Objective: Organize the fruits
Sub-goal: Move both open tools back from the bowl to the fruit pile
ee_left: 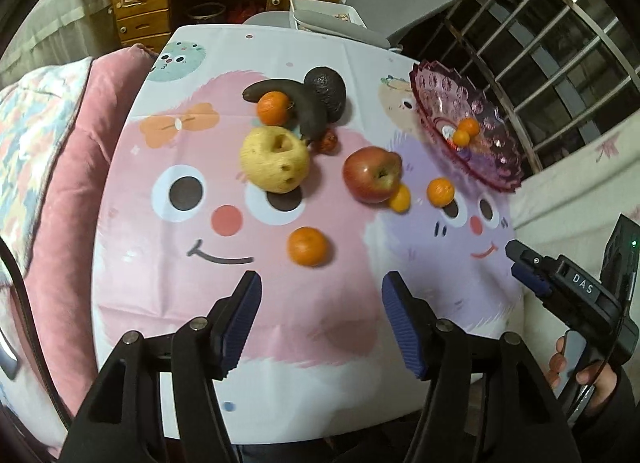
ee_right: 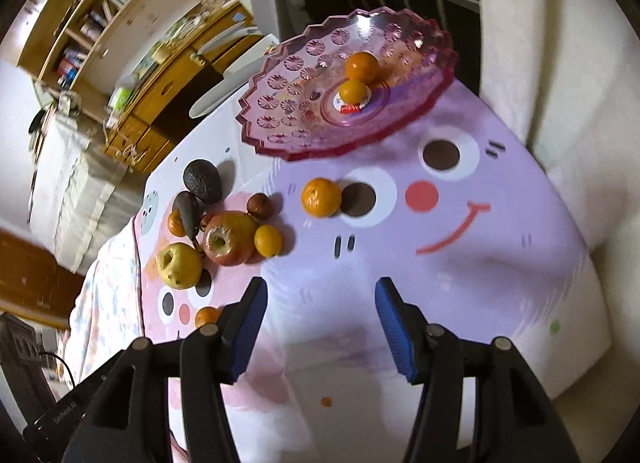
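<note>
We see both pairs of fingers open and empty — left gripper (ee_left: 320, 295) has a mandarin (ee_left: 309, 246) just ahead at 12 o'clock, nearer than right gripper (ee_right: 320, 303); glass bowl (ee_left: 500, 167) at 2.

The worktop (ee_left: 132, 263) is covered by a cloth (ee_left: 320, 327) printed with smiling cartoon faces, pink on one side and lilac on the other. A pink glass bowl (ee_right: 280, 103) is set near the lilac corner. On the cloth a dark avocado (ee_left: 326, 91) is seen touching a blackened banana (ee_left: 308, 111), with a mandarin (ee_left: 273, 107) tucked against the banana. A yellow pear (ee_left: 275, 159) lies just beside them, and a small reddish fruit (ee_left: 329, 141) is found next to the banana's end. A red apple (ee_left: 372, 174) is placed nearer the bowl, touched by a small orange fruit (ee_left: 400, 197). Two further mandarins lie apart: one (ee_left: 440, 191) near the bowl, one (ee_left: 309, 246) alone on the pink face.
</note>
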The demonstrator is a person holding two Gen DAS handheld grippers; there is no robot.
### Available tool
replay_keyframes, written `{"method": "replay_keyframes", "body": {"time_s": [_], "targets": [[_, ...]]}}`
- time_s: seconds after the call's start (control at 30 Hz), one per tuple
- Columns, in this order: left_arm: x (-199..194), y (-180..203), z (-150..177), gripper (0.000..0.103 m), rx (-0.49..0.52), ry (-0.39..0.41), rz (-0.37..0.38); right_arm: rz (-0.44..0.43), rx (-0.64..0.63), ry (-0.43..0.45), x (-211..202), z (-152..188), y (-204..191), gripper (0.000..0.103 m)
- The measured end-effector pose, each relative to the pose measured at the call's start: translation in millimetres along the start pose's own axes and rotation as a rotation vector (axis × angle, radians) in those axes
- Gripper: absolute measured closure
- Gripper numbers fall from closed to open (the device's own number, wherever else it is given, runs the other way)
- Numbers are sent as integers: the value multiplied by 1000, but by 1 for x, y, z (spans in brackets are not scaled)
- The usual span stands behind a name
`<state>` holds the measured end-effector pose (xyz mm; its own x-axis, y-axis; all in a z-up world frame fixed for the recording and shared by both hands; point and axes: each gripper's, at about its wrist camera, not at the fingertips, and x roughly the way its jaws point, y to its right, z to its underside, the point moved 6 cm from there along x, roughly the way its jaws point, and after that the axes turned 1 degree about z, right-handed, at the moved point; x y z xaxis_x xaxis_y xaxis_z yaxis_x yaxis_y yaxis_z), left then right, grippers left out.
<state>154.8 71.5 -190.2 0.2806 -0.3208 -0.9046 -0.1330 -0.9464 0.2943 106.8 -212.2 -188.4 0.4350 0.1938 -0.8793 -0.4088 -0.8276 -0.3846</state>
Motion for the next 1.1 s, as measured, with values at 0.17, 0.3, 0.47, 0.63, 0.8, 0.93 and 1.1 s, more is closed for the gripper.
{"method": "replay_keyframes", "body": {"time_s": [0.17,0.3,0.47,0.63,0.8,0.93,1.1], "targets": [[0,-7,4,34,46,-20,-5,19,38,13,0,20,-6,45],[5,-7,2,29,52,-34,-8,36,25,22,1,20,-9,45],[23,-4,0,26,64,-78,-36,69,-25,36,9,11,-11,44],[47,-1,-9,26,80,-118,-106,103,-129,30,29,-2,-16,43],[72,3,-22,26,80,-146,-135,131,-273,47,51,-20,-23,43],[93,6,-31,26,79,-168,-148,167,-396,67,71,-30,-30,43],[117,8,-35,26,82,-198,-186,188,-473,93,91,-39,-30,43]]}}
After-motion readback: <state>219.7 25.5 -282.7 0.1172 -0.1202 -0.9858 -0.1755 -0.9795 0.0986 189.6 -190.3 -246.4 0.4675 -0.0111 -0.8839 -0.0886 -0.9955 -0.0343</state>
